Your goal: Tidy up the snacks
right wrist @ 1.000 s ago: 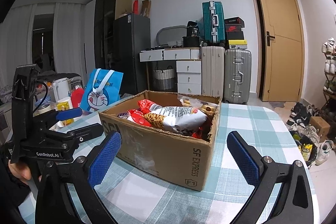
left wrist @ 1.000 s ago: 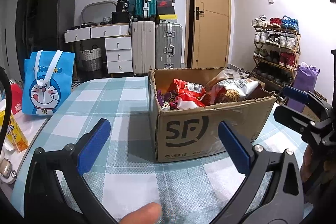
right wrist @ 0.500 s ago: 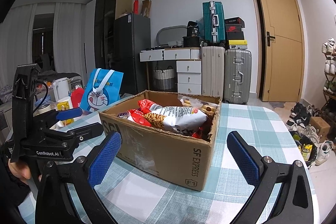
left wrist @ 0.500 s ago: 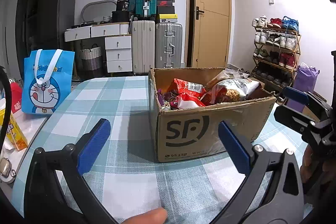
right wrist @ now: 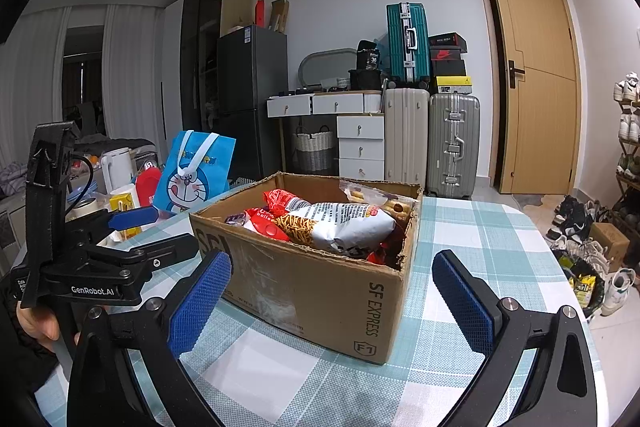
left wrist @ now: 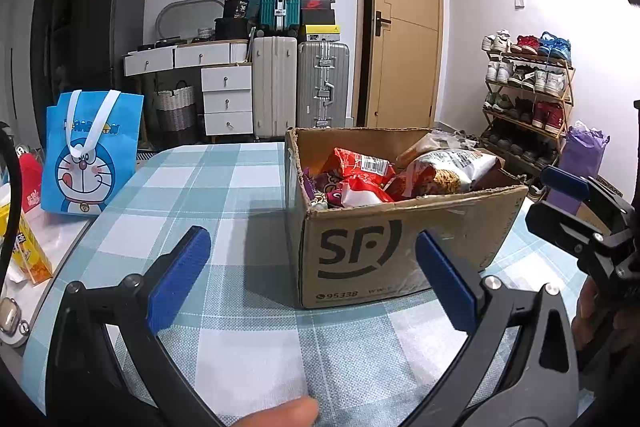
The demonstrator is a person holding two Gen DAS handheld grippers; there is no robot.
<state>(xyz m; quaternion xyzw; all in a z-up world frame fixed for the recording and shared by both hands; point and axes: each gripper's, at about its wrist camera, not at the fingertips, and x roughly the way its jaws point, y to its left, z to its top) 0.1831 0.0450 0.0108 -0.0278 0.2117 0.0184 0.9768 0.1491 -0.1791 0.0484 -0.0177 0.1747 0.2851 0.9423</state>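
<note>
A brown SF Express cardboard box (left wrist: 400, 247) (right wrist: 320, 291) stands open on the checked table (left wrist: 224, 183). It holds several snack bags: a red one (left wrist: 360, 167) and a large white and orange one (left wrist: 448, 169) (right wrist: 340, 223). My left gripper (left wrist: 312, 267) is open and empty, a little in front of the box's left half. My right gripper (right wrist: 332, 291) is open and empty, facing the box's corner from the right. Each gripper shows in the other's view, the right one (left wrist: 576, 211) and the left one (right wrist: 132, 227).
A blue Doraemon bag (left wrist: 90, 155) (right wrist: 196, 175) stands at the table's left edge. A yellow carton (left wrist: 24, 251) and red packet (left wrist: 30, 179) lie on a side surface to its left. Suitcases (left wrist: 300, 87), drawers and a shoe rack (left wrist: 528, 95) stand beyond.
The left wrist view has shifted slightly; the thumb at its bottom edge has crept right. The right gripper and the box have not moved.
</note>
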